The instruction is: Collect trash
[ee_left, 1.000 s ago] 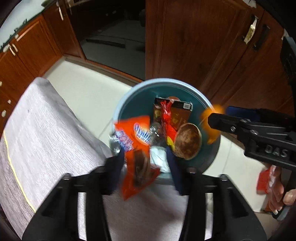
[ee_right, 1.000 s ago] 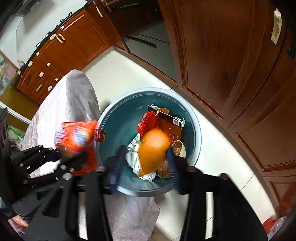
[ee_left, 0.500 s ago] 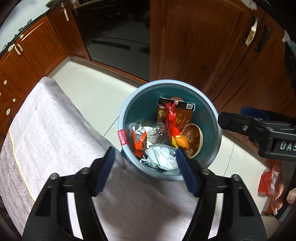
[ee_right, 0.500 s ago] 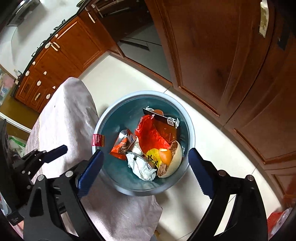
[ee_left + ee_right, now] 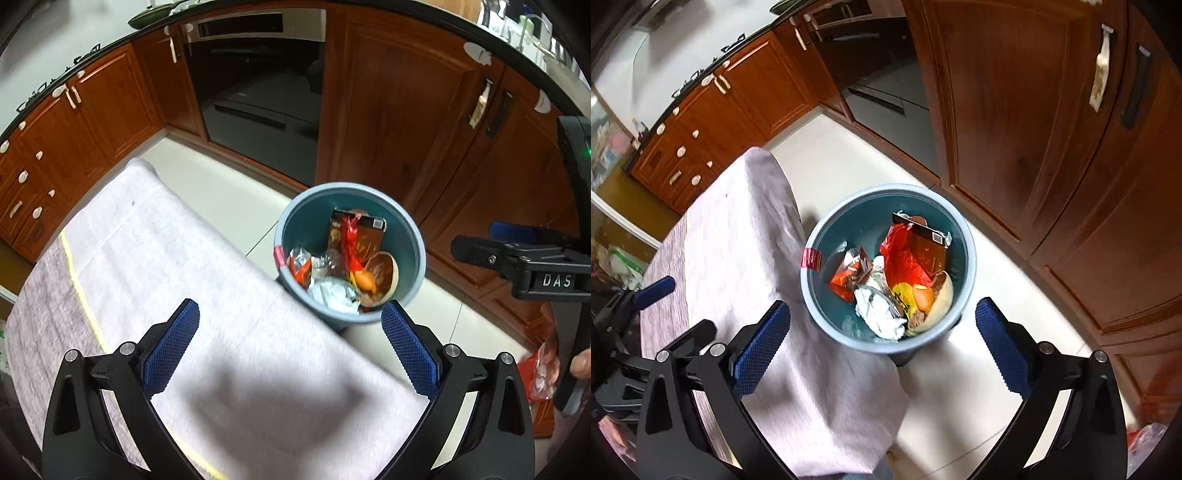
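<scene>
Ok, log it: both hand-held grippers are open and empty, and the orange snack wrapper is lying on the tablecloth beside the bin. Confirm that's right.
Not quite. The orange snack wrapper lies inside the blue bin, not on the tablecloth; the right wrist view shows it among the other trash. The left hand-held gripper and right hand-held gripper are indeed open and empty.

Both tools are black plastic frames with silver screws and blue cross-hatched pads: the left gripper (image 5: 290,332) and right gripper (image 5: 882,339), the latter lettered "DAS" in white.
</scene>
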